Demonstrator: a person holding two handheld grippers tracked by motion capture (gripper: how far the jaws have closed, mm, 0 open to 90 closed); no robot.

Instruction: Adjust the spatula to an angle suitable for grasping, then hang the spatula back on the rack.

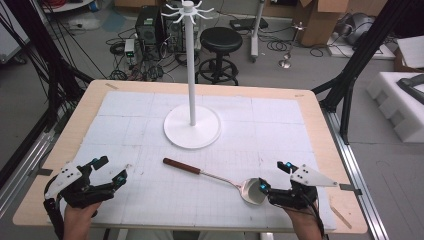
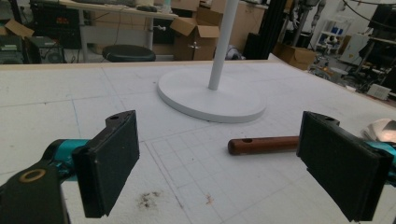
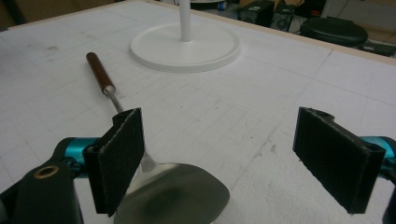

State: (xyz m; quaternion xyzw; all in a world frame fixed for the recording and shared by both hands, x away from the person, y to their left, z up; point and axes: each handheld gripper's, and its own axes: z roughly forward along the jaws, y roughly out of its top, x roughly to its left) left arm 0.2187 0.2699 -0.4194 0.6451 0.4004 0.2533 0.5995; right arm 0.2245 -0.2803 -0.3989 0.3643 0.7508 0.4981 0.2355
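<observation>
1. The ladle (image 1: 215, 176) is lying flat on the white gridded mat (image 1: 280, 125) covering your bench (image 1: 320, 130), its brown wooden handle pointing toward the left tongs (image 1: 111, 169) and its steel bowl sitting just beside the right tongs (image 1: 274, 176).
2. The white hook stand (image 1: 192, 120) is standing upright behind the ladle, apart from it.
3. A black stool (image 1: 220, 42), cardboard boxes and cables are crowding the floor beyond your bench.
4. You are holding both tongs wide and gripping nothing; the right tongs are hovering over the ladle's bowl without pressing it.
</observation>
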